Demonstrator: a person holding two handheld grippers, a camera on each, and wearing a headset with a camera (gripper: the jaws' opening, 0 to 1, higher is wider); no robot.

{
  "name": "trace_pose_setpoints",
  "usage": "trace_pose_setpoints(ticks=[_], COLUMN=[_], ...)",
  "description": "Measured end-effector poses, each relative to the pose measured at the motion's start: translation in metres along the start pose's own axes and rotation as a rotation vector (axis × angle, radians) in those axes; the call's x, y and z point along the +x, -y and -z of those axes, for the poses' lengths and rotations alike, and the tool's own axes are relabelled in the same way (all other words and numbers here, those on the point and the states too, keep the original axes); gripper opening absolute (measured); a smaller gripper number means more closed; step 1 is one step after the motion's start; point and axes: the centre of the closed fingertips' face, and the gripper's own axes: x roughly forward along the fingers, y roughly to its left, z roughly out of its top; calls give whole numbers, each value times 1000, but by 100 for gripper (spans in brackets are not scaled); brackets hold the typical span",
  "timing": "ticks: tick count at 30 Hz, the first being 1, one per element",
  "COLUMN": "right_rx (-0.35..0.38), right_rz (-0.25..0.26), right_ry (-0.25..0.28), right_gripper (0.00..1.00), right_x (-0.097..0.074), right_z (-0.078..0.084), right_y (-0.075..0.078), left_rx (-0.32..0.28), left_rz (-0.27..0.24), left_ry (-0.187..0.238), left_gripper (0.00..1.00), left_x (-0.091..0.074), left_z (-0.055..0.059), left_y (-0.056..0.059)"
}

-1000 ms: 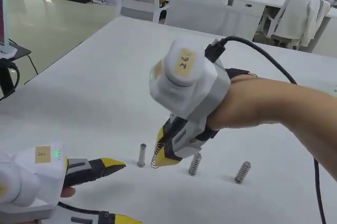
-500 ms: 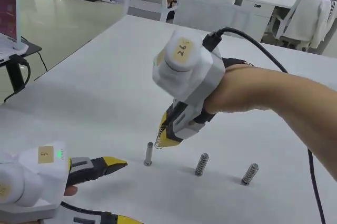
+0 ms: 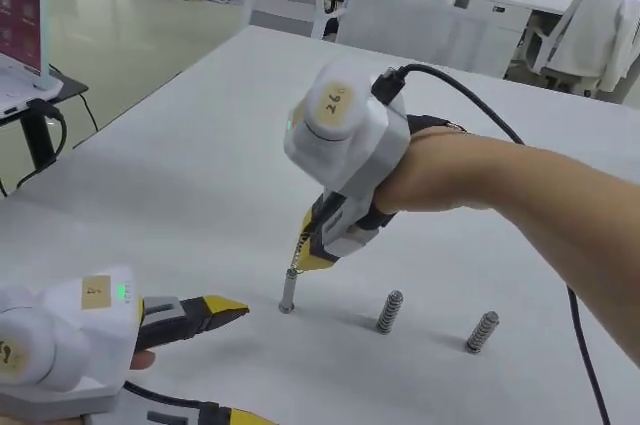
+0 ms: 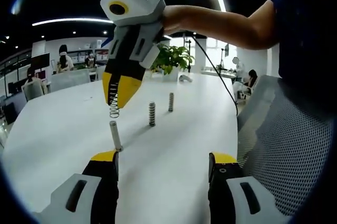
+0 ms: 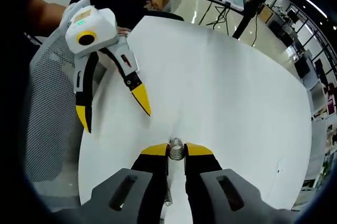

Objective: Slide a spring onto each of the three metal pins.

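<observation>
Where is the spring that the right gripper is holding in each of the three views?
Head view: the spring hangs at the right gripper, near centre, just above the bare pin.
Left gripper view: the spring is upper left of centre, under the other gripper's yellow tips, above the same pin.
Right gripper view: the spring is low centre, pinched between the jaws.
Shared landmark: the open, yellow-tipped left gripper.

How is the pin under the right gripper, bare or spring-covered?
Bare: the pin stands uncovered; the right gripper holds the spring just above its top.
</observation>
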Motion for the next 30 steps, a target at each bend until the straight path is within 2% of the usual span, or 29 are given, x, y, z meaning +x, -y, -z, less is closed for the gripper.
trace_pose_setpoints(ticks=[15,30], right_rx=[4,7], right_rz=[-19,-53], right_ry=[-15,-57], right_gripper=[9,9], right_x=[12,36], right_z=[3,11], right_y=[1,-3], left_rx=[-3,-3], left_rz=[-6,-8], left_ry=[-6,-10], left_gripper=[63,61], left_x=[-3,-4], left_z=[2,0], left_y=[-1,-1])
